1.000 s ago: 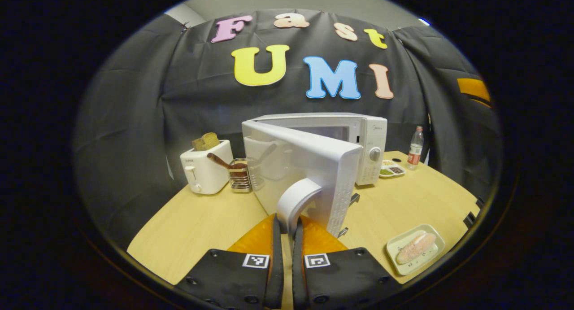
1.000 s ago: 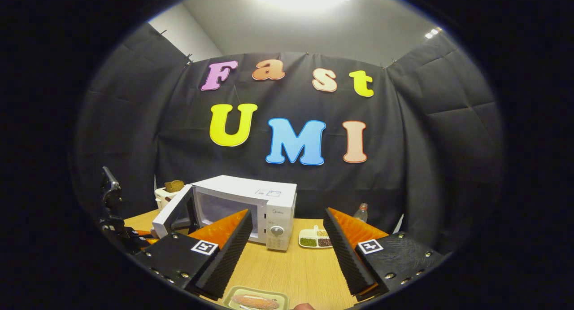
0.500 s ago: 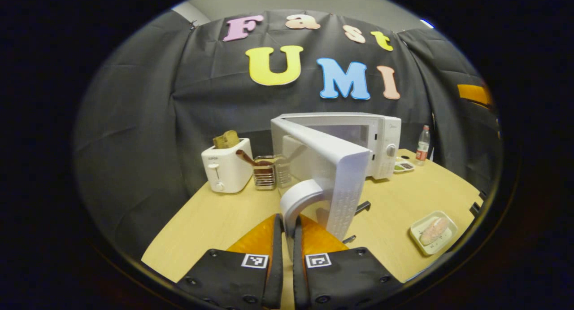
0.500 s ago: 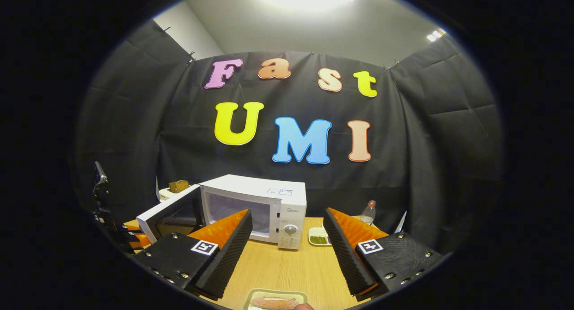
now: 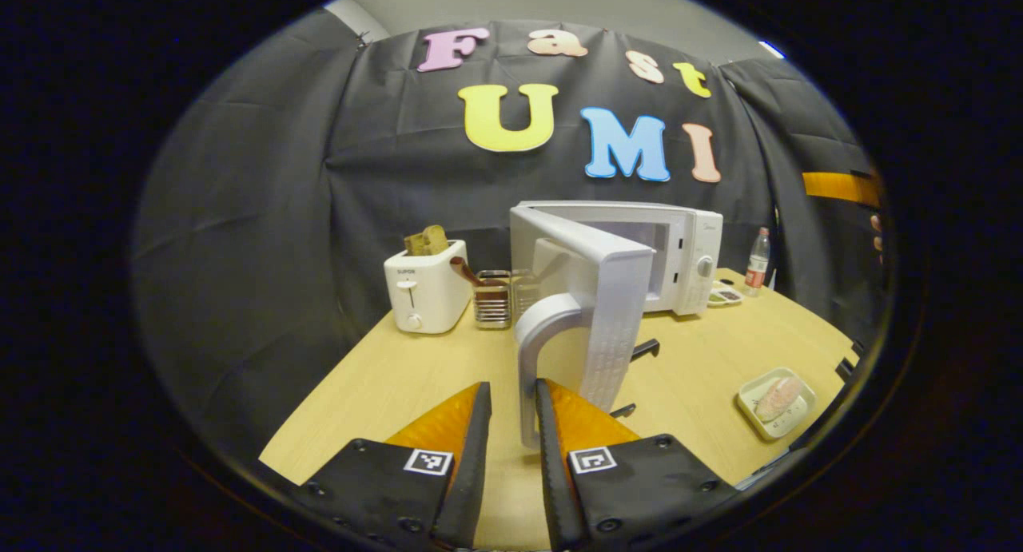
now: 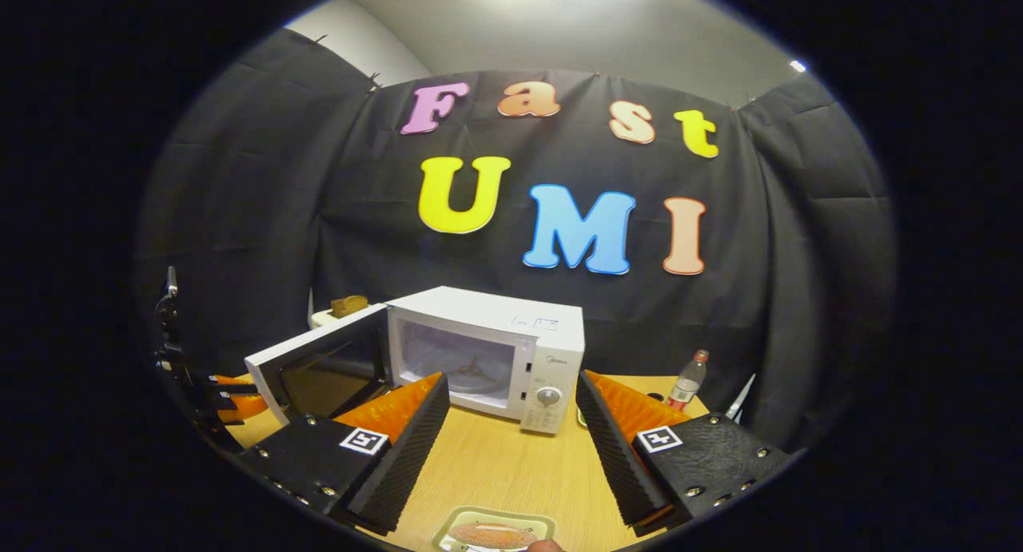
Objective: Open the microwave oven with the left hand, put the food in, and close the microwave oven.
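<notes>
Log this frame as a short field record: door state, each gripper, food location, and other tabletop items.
door: microwave door swung wide open, cavity visible
left gripper: jaws slightly apart around the door handle, grip appears released
right gripper: open, empty, hovering above the food tray
food: on its tray on the table, not yet in the microwave
other items: toaster with bread, utensil holder, bottle, small divided dish

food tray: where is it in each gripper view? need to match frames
Left gripper view: food tray lies low at the right on the table, right of the open microwave door.
Right gripper view: it sits at bottom centre, between the fingers.
Shared landmark: the microwave.
</notes>
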Demonstrator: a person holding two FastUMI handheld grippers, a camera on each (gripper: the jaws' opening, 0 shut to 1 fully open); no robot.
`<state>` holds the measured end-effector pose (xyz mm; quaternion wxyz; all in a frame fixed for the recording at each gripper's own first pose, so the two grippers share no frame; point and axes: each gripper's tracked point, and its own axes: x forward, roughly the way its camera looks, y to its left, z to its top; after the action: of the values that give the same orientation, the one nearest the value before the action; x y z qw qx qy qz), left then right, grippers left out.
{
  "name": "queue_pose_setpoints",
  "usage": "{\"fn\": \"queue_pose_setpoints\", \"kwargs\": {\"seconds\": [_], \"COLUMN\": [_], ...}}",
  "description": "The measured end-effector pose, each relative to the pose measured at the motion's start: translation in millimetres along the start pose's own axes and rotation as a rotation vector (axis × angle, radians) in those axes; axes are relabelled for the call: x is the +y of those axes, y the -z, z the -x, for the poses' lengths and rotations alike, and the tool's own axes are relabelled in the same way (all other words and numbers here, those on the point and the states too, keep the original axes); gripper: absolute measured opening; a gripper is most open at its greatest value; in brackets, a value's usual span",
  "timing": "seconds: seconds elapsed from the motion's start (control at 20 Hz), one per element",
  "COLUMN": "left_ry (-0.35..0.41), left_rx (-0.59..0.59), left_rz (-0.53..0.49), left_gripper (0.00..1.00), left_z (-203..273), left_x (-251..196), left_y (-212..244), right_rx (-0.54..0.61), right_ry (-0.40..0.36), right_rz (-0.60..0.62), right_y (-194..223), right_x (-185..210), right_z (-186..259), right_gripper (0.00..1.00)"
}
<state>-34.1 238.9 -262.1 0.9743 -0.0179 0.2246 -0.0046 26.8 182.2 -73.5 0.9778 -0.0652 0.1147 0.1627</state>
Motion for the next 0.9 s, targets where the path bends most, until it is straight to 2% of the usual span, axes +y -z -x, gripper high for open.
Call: {"fn": "queue_pose_setpoints", "kwargs": {"seconds": [0.05, 0.15, 0.3, 0.45, 0.7, 0.9], "left_ry": [-0.025, -0.067, -0.129, -0.188, -0.246, -0.292], "left_rx": [0.003, 0.000, -0.031, -0.067, -0.116, -0.138], "left_rz": [0.014, 0.054, 0.046, 0.034, 0.071, 0.049], "left_gripper": [0.38, 0.48, 0.99, 0.98, 0.97, 0.98], "left_z": [4.1, 19.8, 44.8, 71.8, 95.3, 107.9], "left_x": [4.1, 4.6, 1.8, -10.8, -41.9, -60.5], "left_y": [2.0, 0.2, -11.4, -29.7, -63.1, -81.1], "right_rx": [0.026, 0.068, 0.149, 0.264, 0.397, 0.483], "right_ry": [-0.041, -0.124, -0.246, -0.382, -0.545, -0.681], "right_rz": [0.026, 0.075, 0.124, 0.149, 0.190, 0.218], "right_y": [8.0, 22.7, 55.6, 98.3, 149.1, 183.4], "right_x": [-0.7, 2.7, 7.7, 16.1, 13.3, 16.3], "right_z": [-0.9, -4.4, -8.9, -9.2, -4.5, 3.9], "right_gripper": [0.97, 0.98, 0.98, 0.98, 0.98, 0.98]}}
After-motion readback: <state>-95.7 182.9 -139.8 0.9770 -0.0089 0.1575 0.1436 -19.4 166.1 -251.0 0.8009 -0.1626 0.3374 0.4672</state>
